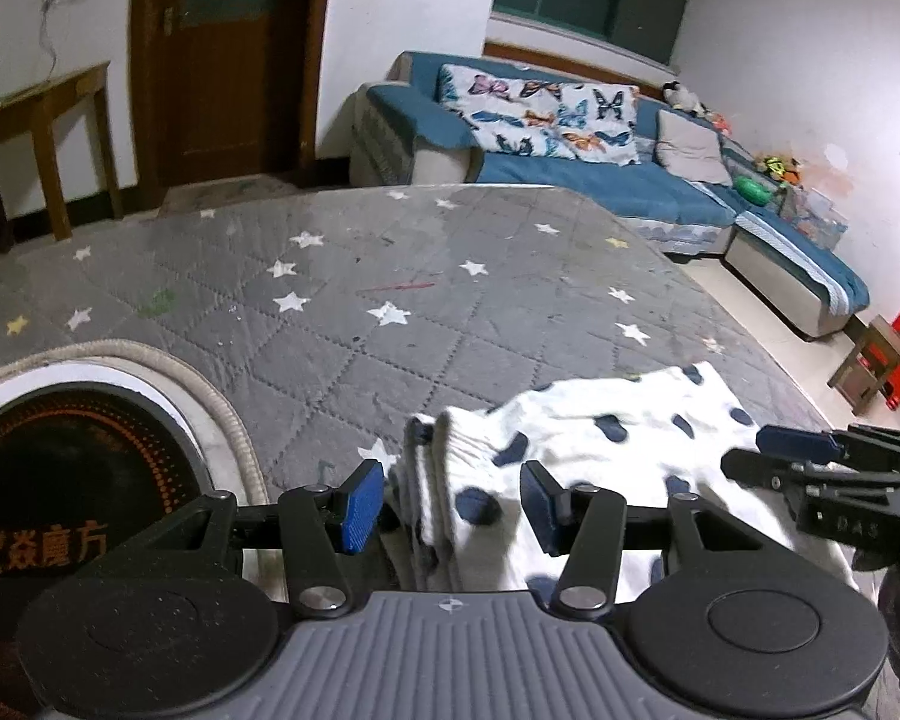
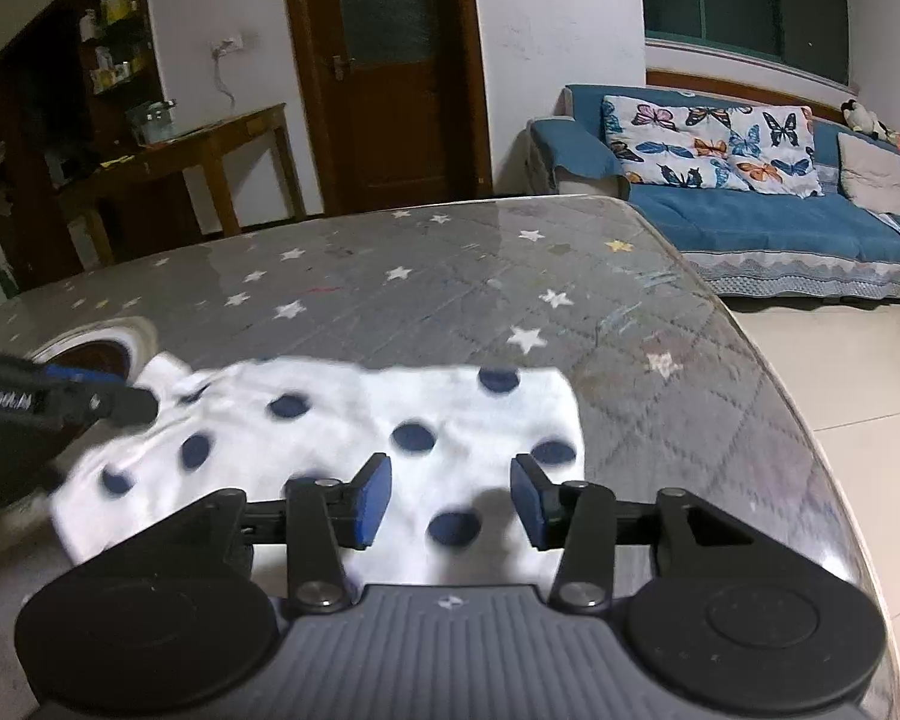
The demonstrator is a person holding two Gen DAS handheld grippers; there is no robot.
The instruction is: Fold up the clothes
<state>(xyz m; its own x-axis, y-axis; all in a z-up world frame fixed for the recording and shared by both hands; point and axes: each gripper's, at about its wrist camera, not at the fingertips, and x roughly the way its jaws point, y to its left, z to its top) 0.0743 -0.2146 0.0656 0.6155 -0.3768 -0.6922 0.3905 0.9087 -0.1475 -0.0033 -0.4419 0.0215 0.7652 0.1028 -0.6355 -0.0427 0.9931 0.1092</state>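
A white garment with dark blue dots (image 1: pixel 600 450) (image 2: pixel 342 438) lies folded on the grey star-patterned table cover (image 1: pixel 360 312) (image 2: pixel 450 288). My left gripper (image 1: pixel 452 504) is open and sits low over the garment's left, layered edge, with cloth between its blue pads. My right gripper (image 2: pixel 450 501) is open over the garment's near right part, empty. The right gripper also shows at the right edge of the left wrist view (image 1: pixel 810 462). The left gripper shows at the left edge of the right wrist view (image 2: pixel 72 399), at the garment's left end.
A round cooker inset with a white rim (image 1: pixel 60 468) (image 2: pixel 99 354) sits in the table left of the garment. A blue sofa with butterfly cushions (image 1: pixel 570 138) (image 2: pixel 750 180) stands behind. A wooden side table (image 2: pixel 198 156) and door (image 2: pixel 384 72) stand at the back. The table's edge falls to tiled floor (image 2: pixel 840 408) on the right.
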